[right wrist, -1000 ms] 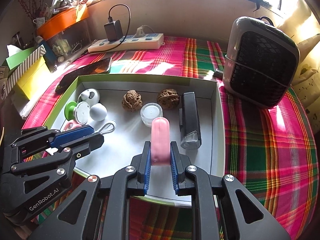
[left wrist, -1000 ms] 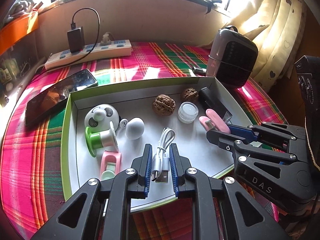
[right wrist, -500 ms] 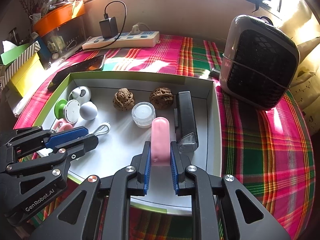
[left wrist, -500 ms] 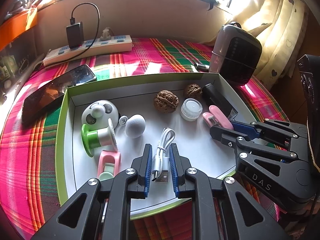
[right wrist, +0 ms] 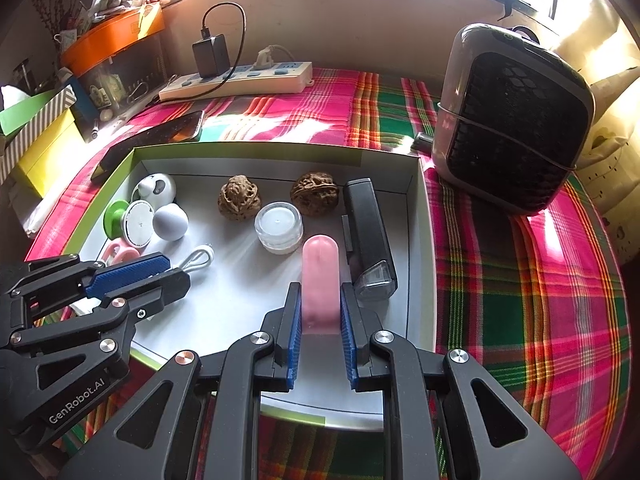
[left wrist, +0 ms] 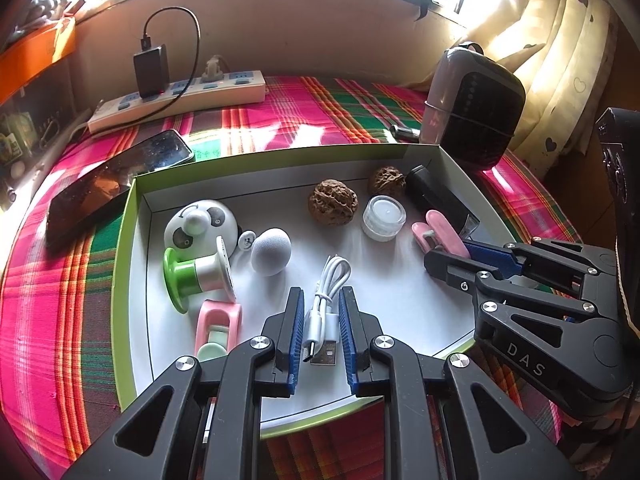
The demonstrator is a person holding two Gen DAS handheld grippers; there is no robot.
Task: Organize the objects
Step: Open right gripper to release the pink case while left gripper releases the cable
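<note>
A white tray with a green rim lies on the plaid cloth and holds small items. My left gripper is shut on a coiled white USB cable low over the tray's near side. My right gripper is shut on a pink clip beside a black stapler-like device. In the left wrist view the right gripper holds that pink clip. In the right wrist view the left gripper shows with the cable loop.
In the tray: panda toy, green spool, grey ball, two walnuts, small jar, pink holder. Outside it: phone, power strip, heater, boxes at left.
</note>
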